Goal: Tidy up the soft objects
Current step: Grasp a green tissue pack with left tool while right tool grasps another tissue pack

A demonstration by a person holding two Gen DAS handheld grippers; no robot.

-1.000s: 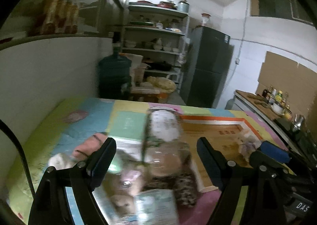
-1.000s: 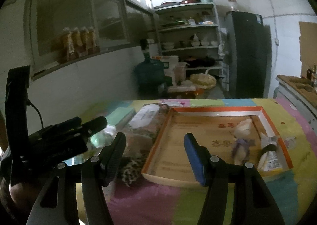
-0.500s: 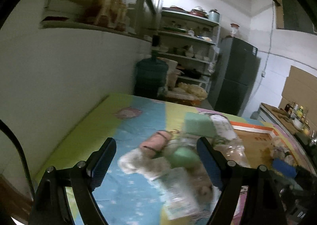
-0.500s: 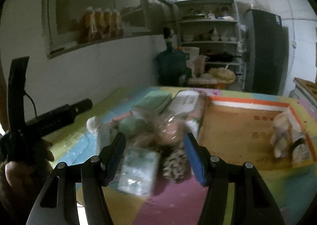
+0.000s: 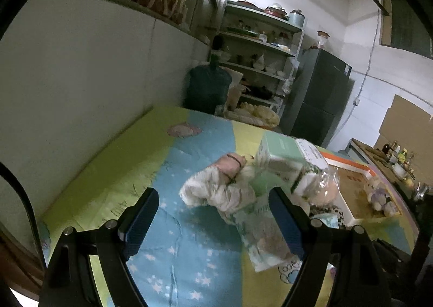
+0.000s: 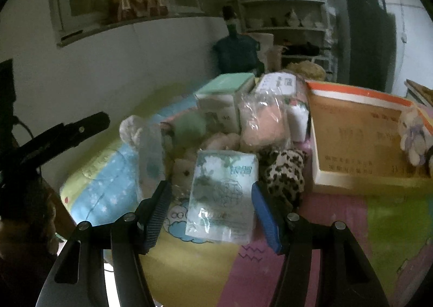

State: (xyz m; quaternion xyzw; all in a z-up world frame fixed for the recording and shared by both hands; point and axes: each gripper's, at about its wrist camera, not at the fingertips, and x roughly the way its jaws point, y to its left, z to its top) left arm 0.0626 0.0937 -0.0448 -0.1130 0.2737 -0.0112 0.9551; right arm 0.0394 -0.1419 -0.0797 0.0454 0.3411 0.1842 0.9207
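A tissue pack (image 6: 222, 196) lies at the near edge of a heap of soft things (image 6: 216, 131) on the mat (image 6: 392, 225), framed by the right gripper (image 6: 211, 212), which gapes empty. A leopard-print plush (image 6: 286, 171) crowds its right side; the cardboard tray (image 6: 351, 128) stands beyond. The left gripper (image 5: 213, 220) gapes empty over bare blue mat.

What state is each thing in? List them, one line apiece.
left gripper: open, nothing between the fingers.
right gripper: open, framing the tissue pack, not pressing it.
tissue pack: lying flat at the near edge of the pile.
leopard-print plush: lying beside the tray, outside it.
green box: closed, standing at the back of the pile.
tray: mostly bare.
white plush toy: inside the tray, at its right end.
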